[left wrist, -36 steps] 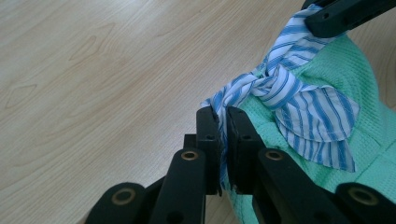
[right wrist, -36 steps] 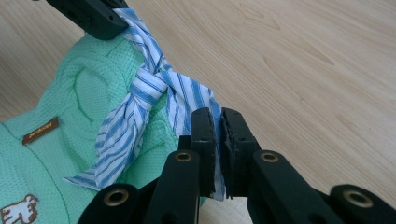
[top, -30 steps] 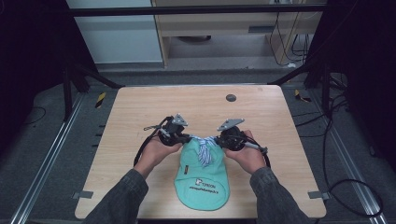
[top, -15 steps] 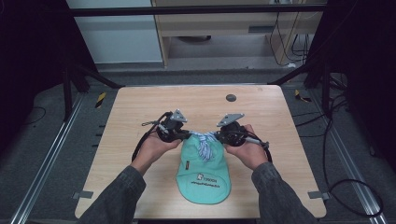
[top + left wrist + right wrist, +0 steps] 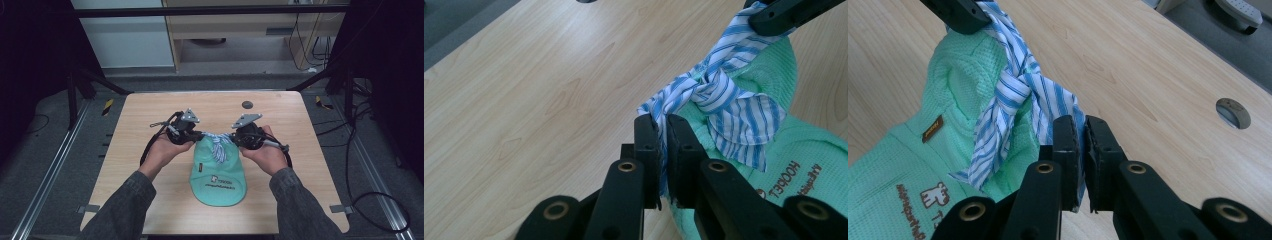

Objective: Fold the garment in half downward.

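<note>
A mint-green knitted garment [image 5: 218, 172] with a printed logo lies flat on the wooden table [image 5: 135, 130]. A blue-and-white striped strip of cloth [image 5: 217, 145] is tied in a knot [image 5: 711, 90] at its top end, with a loose tail hanging down. My left gripper [image 5: 198, 135] is shut on the left end of the striped cloth [image 5: 663, 112]. My right gripper [image 5: 233, 137] is shut on the right end of the striped cloth [image 5: 1075, 117]. The two grippers face each other across the knot [image 5: 1013, 85], with the cloth drawn between them.
A round dark hole [image 5: 247, 104] sits in the table near the far edge, also seen as the hole [image 5: 1233, 112]. Bare wood lies to the left, right and behind the garment. Cables trail from both grippers.
Both hands and the garment's top end have shifted slightly toward the far side of the table. Both grippers still hold the cloth ends.
</note>
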The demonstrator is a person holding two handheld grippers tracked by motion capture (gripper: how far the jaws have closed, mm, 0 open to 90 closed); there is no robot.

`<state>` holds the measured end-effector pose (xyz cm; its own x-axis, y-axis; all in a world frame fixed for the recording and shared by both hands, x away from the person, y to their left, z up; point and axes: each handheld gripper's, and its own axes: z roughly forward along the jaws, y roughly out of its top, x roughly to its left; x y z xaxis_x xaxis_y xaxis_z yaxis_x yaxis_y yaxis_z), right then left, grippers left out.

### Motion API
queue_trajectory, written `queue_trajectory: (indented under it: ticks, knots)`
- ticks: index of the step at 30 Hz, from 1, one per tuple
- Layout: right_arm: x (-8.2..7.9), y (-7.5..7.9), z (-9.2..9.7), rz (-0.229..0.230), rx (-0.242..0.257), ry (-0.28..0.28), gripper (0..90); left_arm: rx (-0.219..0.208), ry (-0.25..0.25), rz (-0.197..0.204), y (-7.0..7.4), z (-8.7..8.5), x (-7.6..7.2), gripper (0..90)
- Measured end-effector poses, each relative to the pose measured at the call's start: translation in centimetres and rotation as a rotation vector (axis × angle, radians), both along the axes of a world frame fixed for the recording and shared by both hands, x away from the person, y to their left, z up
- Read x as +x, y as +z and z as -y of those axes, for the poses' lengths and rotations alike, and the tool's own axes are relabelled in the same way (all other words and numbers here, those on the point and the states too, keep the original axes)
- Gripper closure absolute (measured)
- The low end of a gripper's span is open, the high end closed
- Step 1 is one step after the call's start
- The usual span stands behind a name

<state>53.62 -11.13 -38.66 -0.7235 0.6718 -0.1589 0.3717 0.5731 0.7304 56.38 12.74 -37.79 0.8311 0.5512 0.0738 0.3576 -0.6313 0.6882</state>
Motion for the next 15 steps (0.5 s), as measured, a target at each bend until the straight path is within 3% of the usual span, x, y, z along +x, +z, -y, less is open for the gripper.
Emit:
queue_trajectory:
  ticks: [15]
  knots:
    - [0.35,0.7,0.37,0.009,-0.019,-0.006,84.5,0.006,-0.004,0.018,0.78,0.65,0.6,84.5]
